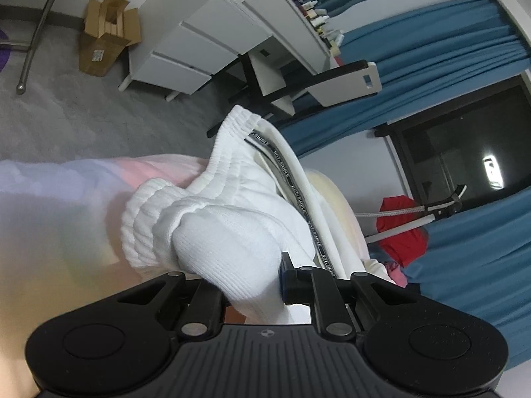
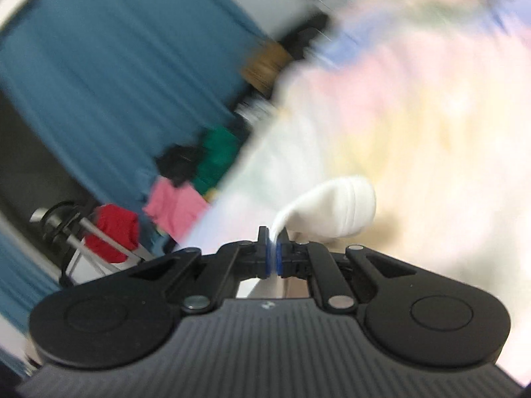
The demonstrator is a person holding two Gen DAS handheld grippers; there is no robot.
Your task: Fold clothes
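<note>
White garment (image 1: 232, 219): soft, light, limp knit above the bed (image 1: 66, 199); best held at ribbed hems. Left gripper (image 1: 252, 278) and right gripper (image 2: 273, 248) fingers both pinched closed on its fabric.

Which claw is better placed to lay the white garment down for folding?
Probably the left claw: it grips the white ribbed knit garment by its bulk, over the pastel bedspread. The right claw pinches only a thin edge.

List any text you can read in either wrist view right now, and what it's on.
"NOT SIMPLE", repeated along the dark tape inside the white garment.
White label on the cardboard box: too small to read.
Bottles on the white desk: too small.
Right wrist view: blurred, no text.
</note>
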